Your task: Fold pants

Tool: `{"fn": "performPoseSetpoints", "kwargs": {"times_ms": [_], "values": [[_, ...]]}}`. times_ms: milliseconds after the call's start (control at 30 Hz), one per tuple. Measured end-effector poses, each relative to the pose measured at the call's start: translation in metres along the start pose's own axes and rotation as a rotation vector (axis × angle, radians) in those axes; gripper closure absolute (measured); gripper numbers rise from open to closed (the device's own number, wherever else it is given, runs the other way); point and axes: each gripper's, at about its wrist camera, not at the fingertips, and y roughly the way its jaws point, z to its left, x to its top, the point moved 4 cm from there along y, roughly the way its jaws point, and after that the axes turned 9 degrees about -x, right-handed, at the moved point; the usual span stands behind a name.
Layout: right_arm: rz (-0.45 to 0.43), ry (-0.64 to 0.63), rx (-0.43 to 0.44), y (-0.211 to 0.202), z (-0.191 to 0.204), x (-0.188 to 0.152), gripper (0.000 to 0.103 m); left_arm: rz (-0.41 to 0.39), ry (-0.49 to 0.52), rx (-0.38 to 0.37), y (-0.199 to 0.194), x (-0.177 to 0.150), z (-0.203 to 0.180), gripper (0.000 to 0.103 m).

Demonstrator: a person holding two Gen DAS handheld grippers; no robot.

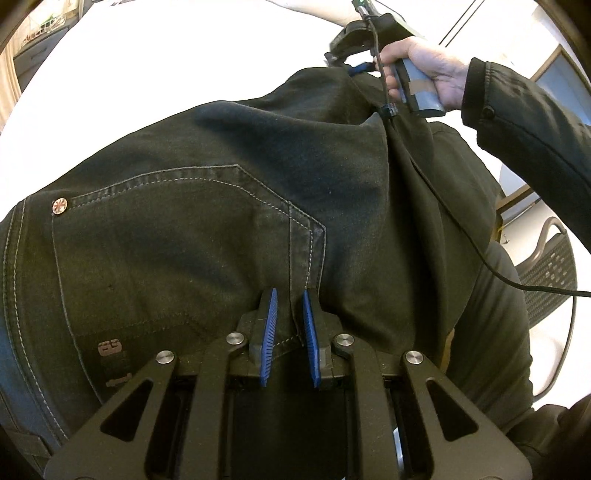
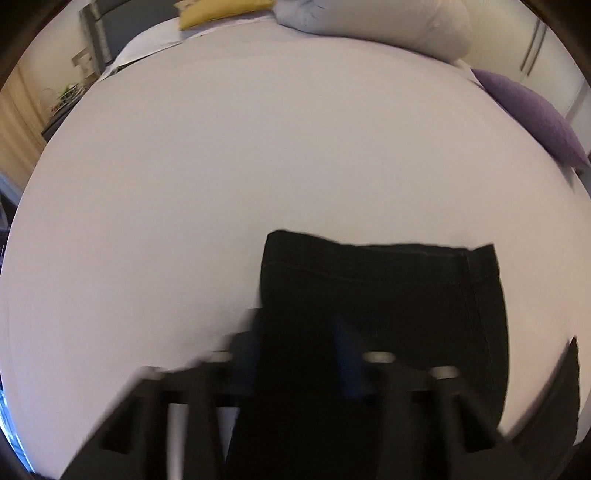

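Dark green-black jeans (image 1: 229,229) fill the left wrist view, back pocket and copper rivet showing. My left gripper (image 1: 290,295) is shut on the seat seam fabric between its blue pads. The right gripper (image 1: 360,66), held by a hand, pinches the far end of the jeans and lifts it. In the blurred right wrist view the right gripper (image 2: 299,332) is shut on the hem end of the pants (image 2: 384,295), which hangs forward over the white bed (image 2: 258,166).
A white pillow (image 2: 388,26), a purple cushion (image 2: 535,114) and a yellow cloth (image 2: 218,11) lie at the bed's far edge. A mesh chair (image 1: 550,273) and a black cable (image 1: 461,221) are at the right. My dark sleeve (image 1: 524,122) reaches in.
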Motion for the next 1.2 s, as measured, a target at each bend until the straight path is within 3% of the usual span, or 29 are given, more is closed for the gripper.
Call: {"fn": "performPoseSetpoints", "kwargs": {"times_ms": [67, 167, 367, 500, 600, 700, 767, 833, 900, 933, 1033, 1200], "values": [[0.006, 0.045, 0.054, -0.006, -0.012, -0.001, 0.096, 0.003, 0.004, 0.003, 0.0, 0.0, -0.001, 0.088], [-0.068, 0.144, 0.134, -0.037, -0.047, -0.002, 0.096, 0.005, 0.011, 0.012, 0.003, 0.0, -0.004, 0.088], [-0.224, 0.414, 0.318, -0.114, -0.156, -0.036, 0.097, 0.01, 0.03, 0.027, 0.008, 0.0, -0.014, 0.088], [-0.292, 0.63, 0.375, -0.14, -0.253, -0.087, 0.099, 0.011, 0.025, 0.037, 0.01, 0.001, -0.019, 0.088], [-0.327, 0.768, 0.354, -0.141, -0.313, -0.138, 0.099, 0.02, 0.031, 0.05, 0.011, 0.003, -0.023, 0.088], [-0.284, 0.9, 0.381, -0.119, -0.358, -0.182, 0.098, 0.029, 0.037, 0.067, 0.014, 0.005, -0.029, 0.088], [-0.226, 0.901, 0.439, -0.102, -0.356, -0.198, 0.098, 0.034, 0.04, 0.079, 0.016, 0.007, -0.033, 0.088], [-0.19, 0.87, 0.499, -0.092, -0.343, -0.194, 0.087, 0.043, 0.049, 0.097, 0.018, 0.008, -0.038, 0.088], [-0.164, 0.869, 0.611, -0.084, -0.33, -0.187, 0.027, 0.048, 0.052, 0.113, 0.021, 0.01, -0.043, 0.088], [-0.164, 0.878, 0.64, -0.08, -0.329, -0.187, 0.023, 0.049, 0.053, 0.12, 0.021, 0.011, -0.045, 0.088], [-0.127, 0.871, 0.664, -0.07, -0.301, -0.166, 0.023, 0.041, 0.047, 0.134, 0.027, 0.009, -0.048, 0.088], [0.039, 0.875, 0.693, -0.029, -0.262, -0.148, 0.048, 0.03, 0.039, 0.135, 0.029, 0.006, -0.049, 0.088]]}}
